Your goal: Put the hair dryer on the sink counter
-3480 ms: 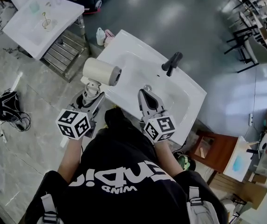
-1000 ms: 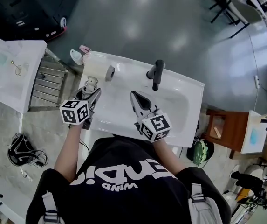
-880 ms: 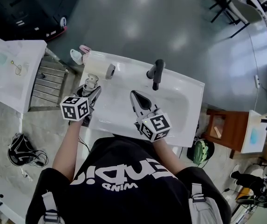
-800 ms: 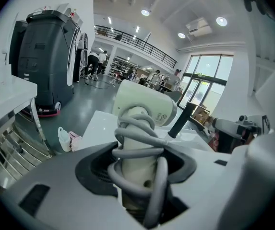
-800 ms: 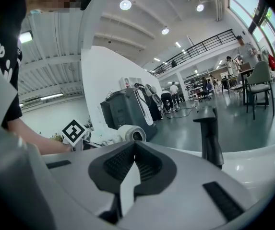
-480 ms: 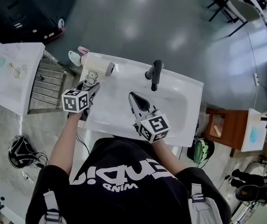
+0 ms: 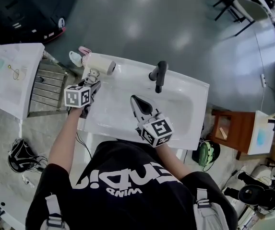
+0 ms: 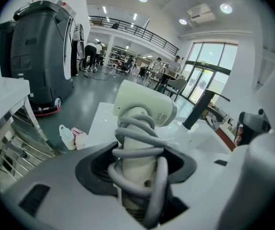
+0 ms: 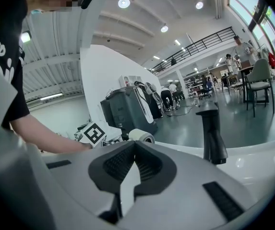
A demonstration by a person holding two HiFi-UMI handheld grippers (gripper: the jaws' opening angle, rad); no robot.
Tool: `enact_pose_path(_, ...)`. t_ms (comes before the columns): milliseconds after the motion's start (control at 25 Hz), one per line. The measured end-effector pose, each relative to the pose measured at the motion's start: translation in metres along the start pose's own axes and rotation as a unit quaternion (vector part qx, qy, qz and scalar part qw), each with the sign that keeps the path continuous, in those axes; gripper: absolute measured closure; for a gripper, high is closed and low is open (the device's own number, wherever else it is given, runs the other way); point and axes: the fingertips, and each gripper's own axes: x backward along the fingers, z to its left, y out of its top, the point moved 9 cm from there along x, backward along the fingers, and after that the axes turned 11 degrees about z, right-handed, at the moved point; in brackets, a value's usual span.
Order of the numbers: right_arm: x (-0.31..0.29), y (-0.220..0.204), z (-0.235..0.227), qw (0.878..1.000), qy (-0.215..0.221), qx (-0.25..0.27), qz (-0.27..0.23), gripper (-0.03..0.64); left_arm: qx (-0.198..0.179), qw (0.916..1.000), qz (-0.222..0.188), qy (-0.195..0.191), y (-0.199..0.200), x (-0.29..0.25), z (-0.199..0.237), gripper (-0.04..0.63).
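Moved since a second ago: left gripper (image 7: pixel 93 82) and its load, carried further from the faucet (image 7: pixel 159 74) toward the back-left corner of the sink counter (image 7: pixel 112 113), and lower. Right gripper (image 7: pixel 137 100): unchanged.

Item 1. Hair dryer (image 7: pixel 99 63), cream-white. Its barrel lies across the counter's back-left corner, well left of the faucet, with the nozzle end turned toward the faucet. A grey cord (image 8: pixel 138 145) is coiled round the handle. Whether the barrel rests on the counter or hangs just above it cannot be told.

Item 2. Left gripper (image 8: pixel 136 169). Jaws part-way apart and clamped on the hair dryer's cord-wrapped handle, one jaw on each side, barrel standing above them in the left gripper view.

Item 3. Right gripper (image 9: pixel 133 146). Jaws closed, tips meeting, nothing between them. It is held over the basin, near and in front of the faucet, pointing toward it.

Item 4. Faucet (image 9: pixel 211 133), black, upright at the back rim of the counter, middle.

Item 5. Two small bottles (image 7: pixel 77 57), one white and one pink, on the floor beyond the counter's left corner, left of the faucet.

Item 6. Large dark machine (image 8: pixel 36 56), on the floor far left of the faucet.
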Motion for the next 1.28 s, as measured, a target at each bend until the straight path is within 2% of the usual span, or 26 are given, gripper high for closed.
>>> enact_pose_path(480, -0.003, -0.004, 0.003, 1.000, -0.003, -0.007, 0.006, 0.598, -0.011, 0.9995, 0.030, 0.006, 0.002, -0.015, 0.010, 0.339)
enact_pose_path(1280, -0.003, -0.009, 0.000, 1.000, -0.006, -0.014, 0.011, 0.598, -0.038, 0.9977, 0.042, 0.037, 0.001, -0.018, 0.012, 0.336)
